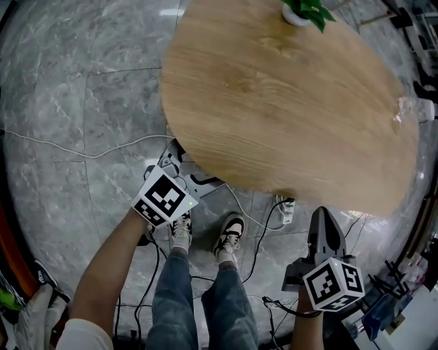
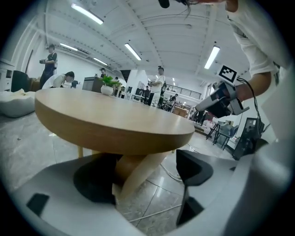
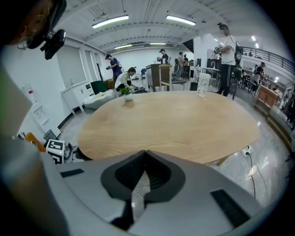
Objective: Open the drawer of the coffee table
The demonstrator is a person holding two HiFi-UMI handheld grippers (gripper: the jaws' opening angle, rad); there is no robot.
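The coffee table (image 1: pixel 287 102) has an oval light-wood top. My left gripper (image 1: pixel 178 156) is low at the top's near-left edge, pointing in beneath it. In the left gripper view the left gripper (image 2: pixel 143 174) is open: the dark pads (image 2: pixel 196 168) stand wide apart, and beyond the gap are the rim of the table (image 2: pixel 110 124) and a slanted wooden leg (image 2: pixel 138 170). No pad touches anything. I can make out no drawer front in any view. My right gripper (image 1: pixel 323 215) hangs off the table's near-right edge, shut and empty. The right gripper (image 3: pixel 144 154) faces the table (image 3: pixel 170 120).
A small potted plant (image 1: pixel 306 10) stands at the top's far end and a clear container (image 1: pixel 410 109) at its right edge. A power strip (image 1: pixel 285 208) and cables lie on the grey tiled floor (image 1: pixel 68 102) beside the person's shoes (image 1: pixel 233 232). People stand in the background.
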